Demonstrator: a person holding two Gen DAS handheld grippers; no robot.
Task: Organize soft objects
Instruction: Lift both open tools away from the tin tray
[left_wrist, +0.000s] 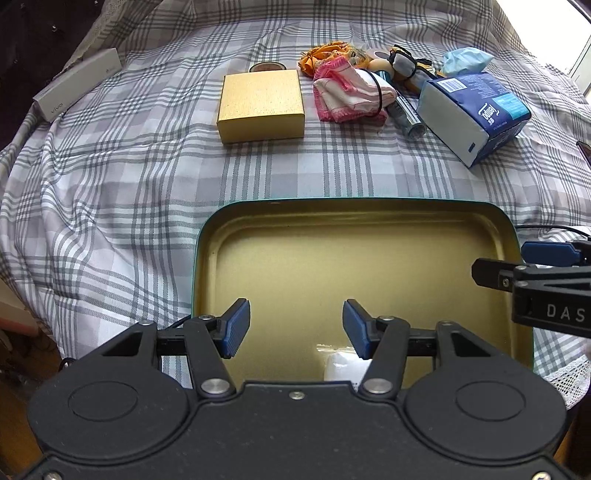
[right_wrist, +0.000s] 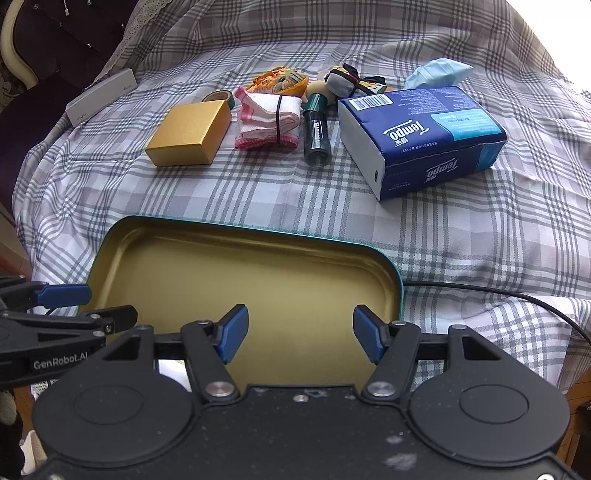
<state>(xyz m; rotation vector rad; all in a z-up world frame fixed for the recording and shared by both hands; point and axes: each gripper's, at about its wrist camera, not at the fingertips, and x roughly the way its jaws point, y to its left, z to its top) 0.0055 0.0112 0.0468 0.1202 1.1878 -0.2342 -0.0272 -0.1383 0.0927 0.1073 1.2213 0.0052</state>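
Above the near end of the tin (left_wrist: 369, 240), the left tool (left_wrist: 295, 326) hung with its pads parted and nothing pinched between them; a small white soft packet (left_wrist: 341, 363) lay on the tin's gold floor just beneath, partly hidden by the right-hand pad. Beside it the right tool (right_wrist: 300, 338) stood over the same tin, equally released and empty. Each tool showed at the edge of the other's view, so the two were close together over the tin.

Farther out on the checked bedcover (left_wrist: 147, 177) waited the rest: a pink-edged folded cloth (right_wrist: 266, 122) bound with a black band, an orange fabric bundle (right_wrist: 279, 81) behind it, a dark tied bundle (right_wrist: 343, 83), a pale blue mask (right_wrist: 437, 74) and a blue tissue pack (right_wrist: 421, 140). A gold box (right_wrist: 190, 134) and a dark bottle (right_wrist: 317, 138) lay among them, hard things and probably not for the tin.

The step in hand appeared to be a drop-off just finished. The next move would call for reaching across to the far row, likely the pink-edged cloth, and closing gently on its bulk.
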